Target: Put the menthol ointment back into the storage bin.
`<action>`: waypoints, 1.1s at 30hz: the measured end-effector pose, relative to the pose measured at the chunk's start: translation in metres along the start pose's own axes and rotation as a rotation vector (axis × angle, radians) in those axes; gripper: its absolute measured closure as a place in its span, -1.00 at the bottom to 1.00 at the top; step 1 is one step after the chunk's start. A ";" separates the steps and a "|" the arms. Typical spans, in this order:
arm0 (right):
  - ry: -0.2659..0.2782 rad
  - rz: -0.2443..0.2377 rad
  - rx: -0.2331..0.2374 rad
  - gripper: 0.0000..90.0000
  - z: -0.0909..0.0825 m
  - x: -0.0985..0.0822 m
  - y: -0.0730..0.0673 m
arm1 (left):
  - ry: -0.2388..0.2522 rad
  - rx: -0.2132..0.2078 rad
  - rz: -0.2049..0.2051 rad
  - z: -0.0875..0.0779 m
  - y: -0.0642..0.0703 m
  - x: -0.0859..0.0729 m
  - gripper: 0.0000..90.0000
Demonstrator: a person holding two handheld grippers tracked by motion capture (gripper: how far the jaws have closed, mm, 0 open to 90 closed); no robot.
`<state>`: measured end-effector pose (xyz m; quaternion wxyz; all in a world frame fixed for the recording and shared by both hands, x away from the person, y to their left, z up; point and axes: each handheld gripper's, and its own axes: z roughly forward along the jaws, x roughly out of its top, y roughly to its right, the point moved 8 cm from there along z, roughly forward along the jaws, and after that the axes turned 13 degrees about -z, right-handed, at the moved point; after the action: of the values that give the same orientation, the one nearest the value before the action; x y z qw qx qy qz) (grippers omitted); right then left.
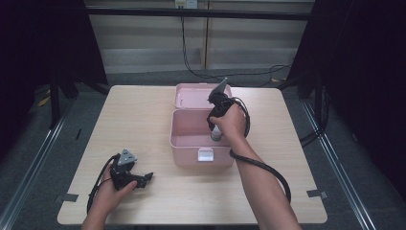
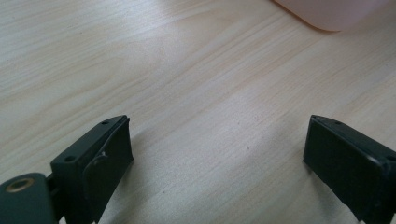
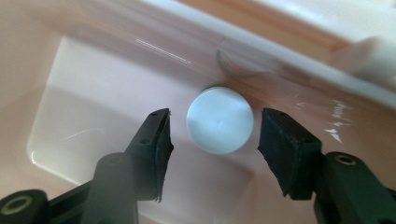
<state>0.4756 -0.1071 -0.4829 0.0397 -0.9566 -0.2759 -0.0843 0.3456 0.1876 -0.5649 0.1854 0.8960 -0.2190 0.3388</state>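
The right gripper (image 3: 214, 128) points down into the open pink box (image 1: 184, 143), its jaws spread a little wider than the white cap (image 3: 220, 120) of a bottle (image 1: 216, 134) that stands upright between them — a thin gap shows on each side, so the pads are close to the cap but not pressing it. The bottle stands inside the box near its right wall, against the pale pink floor. In the high view the right hand (image 1: 231, 122) covers most of the gripper, and the box's lid (image 1: 189, 95) lies tipped back behind it. The left gripper (image 2: 217, 149) rests low over the bench (image 1: 143, 115) at the front left, well apart from the box, jaws wide and holding nothing — bare wood grain lies between them, with a pink corner of the box at the top of its view. The left hand (image 1: 111, 191) grips it from below. No label or writing can be read on the cap, the bottle or the box.
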 end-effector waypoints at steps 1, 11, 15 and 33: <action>0.004 -0.002 -0.006 -0.04 -0.003 0.000 0.000 | 0.000 0.000 0.000 0.000 0.000 0.000 -0.83; 0.054 -0.029 -0.001 -0.13 -0.031 0.001 0.000 | -0.003 -0.002 0.005 0.000 0.000 0.000 -0.83; 0.062 -0.055 0.010 -0.16 -0.038 0.000 -0.002 | -0.003 -0.002 0.004 0.000 0.000 0.000 -0.83; 0.129 -0.154 0.046 -0.44 -0.072 -0.004 -0.007 | -0.002 -0.001 0.006 0.000 0.000 0.000 -0.83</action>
<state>0.4585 -0.1126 -0.4126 0.0728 -0.9241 -0.3472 -0.1420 0.3454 0.1876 -0.5650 0.1848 0.8957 -0.2220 0.3381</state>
